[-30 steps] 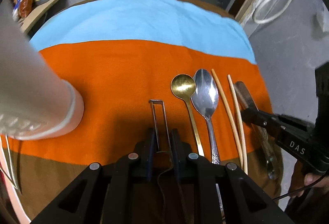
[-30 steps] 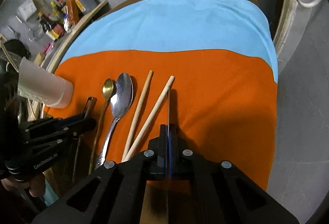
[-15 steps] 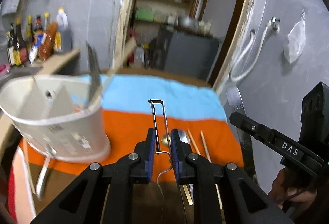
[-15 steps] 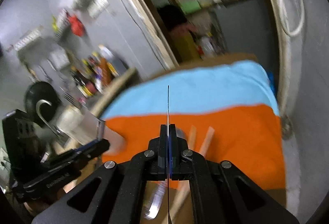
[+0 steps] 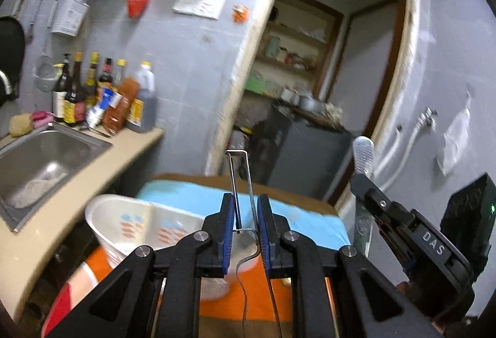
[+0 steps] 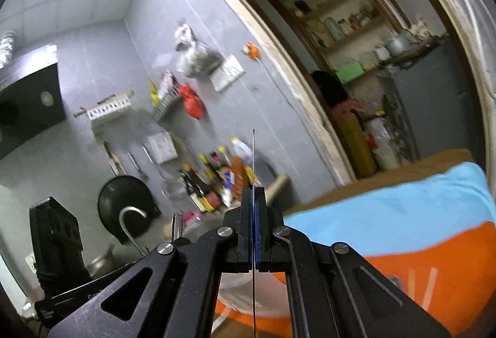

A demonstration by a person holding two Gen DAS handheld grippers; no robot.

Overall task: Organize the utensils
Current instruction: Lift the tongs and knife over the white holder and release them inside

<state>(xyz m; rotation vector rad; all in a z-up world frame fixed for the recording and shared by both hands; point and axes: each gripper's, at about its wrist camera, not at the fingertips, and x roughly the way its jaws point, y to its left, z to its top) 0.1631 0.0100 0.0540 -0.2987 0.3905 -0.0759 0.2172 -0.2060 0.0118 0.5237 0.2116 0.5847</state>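
My left hand-held gripper hides the lower wall of the white plastic holder with orange markings. The thin flat metal blade reaches me edge-on and runs off the bottom edge. The sauce bottles by the wall smear into blur, labels unreadable. The pale sticks on the orange cloth are hazy.

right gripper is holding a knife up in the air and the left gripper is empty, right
Not quite. The right gripper does hold the knife aloft, but the left gripper is not empty: the left wrist view shows its fingers closed on a bent wire utensil.
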